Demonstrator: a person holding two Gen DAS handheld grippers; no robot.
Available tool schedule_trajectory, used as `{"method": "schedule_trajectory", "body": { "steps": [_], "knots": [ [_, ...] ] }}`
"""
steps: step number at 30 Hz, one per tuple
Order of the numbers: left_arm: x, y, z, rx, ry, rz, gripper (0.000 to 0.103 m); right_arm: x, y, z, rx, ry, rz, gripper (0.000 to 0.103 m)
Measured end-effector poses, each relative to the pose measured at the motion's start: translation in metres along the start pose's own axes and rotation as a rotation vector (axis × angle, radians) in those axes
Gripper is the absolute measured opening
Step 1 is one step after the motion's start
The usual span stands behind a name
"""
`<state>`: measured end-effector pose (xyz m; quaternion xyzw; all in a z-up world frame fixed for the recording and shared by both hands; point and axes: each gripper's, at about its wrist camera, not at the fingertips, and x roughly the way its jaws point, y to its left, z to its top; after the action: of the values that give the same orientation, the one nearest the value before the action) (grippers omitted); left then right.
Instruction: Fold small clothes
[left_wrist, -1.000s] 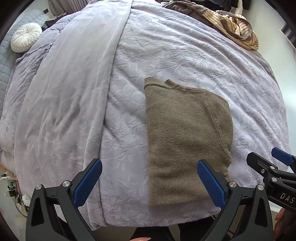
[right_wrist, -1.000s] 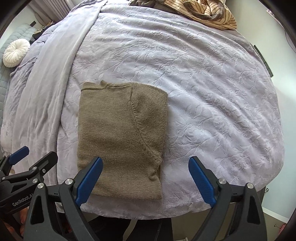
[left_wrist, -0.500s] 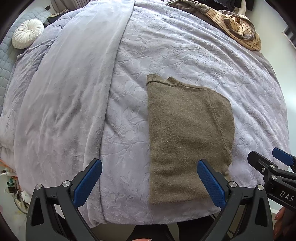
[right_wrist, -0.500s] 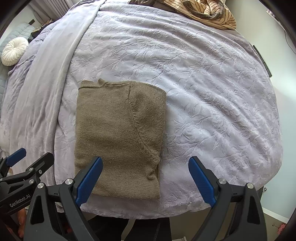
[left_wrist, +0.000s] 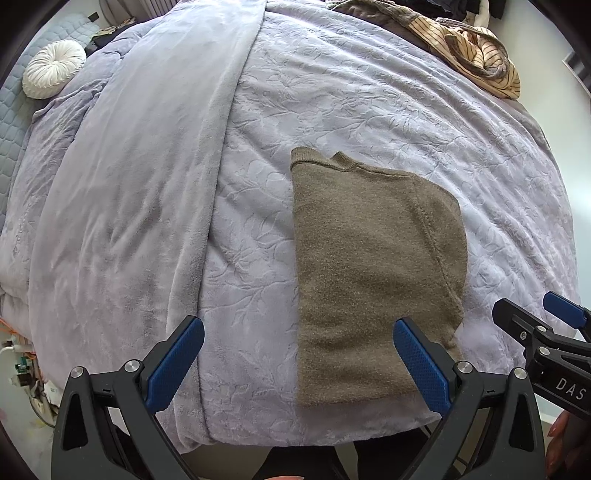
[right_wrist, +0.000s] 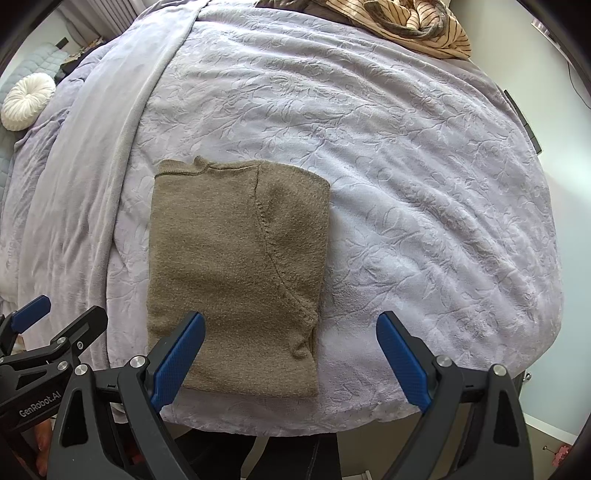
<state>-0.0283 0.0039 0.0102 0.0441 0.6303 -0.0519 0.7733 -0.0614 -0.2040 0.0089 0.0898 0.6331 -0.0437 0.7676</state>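
Left wrist view: left gripper (left_wrist: 295, 354) spread wide, empty, above the bed (left_wrist: 332, 110) edge. Folded sweater (left_wrist: 373, 277) lies flat near that edge.

Right wrist view: right gripper (right_wrist: 290, 350) spread wide, empty; sweater (right_wrist: 236, 277) lies ahead-left.

Open bedspread (right_wrist: 424, 192) right of folded sweater (right_wrist: 236, 273); striped clothes heap (right_wrist: 413, 26) far back.

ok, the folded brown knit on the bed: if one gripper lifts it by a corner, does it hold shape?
Probably not. The brown knit looks soft and layered, so it would likely droop and unfold. The plush bedspread may drag on it if pushed.
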Motion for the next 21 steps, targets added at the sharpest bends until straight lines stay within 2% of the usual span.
{"method": "schedule_trajectory", "body": {
  "steps": [21],
  "knots": [
    [0.0047, 0.0013, 0.0022, 0.02, 0.012, 0.009, 0.103, 0.0029, -0.0014, 0.0021, -0.003, 0.005, -0.001, 0.095]
  ]
}}
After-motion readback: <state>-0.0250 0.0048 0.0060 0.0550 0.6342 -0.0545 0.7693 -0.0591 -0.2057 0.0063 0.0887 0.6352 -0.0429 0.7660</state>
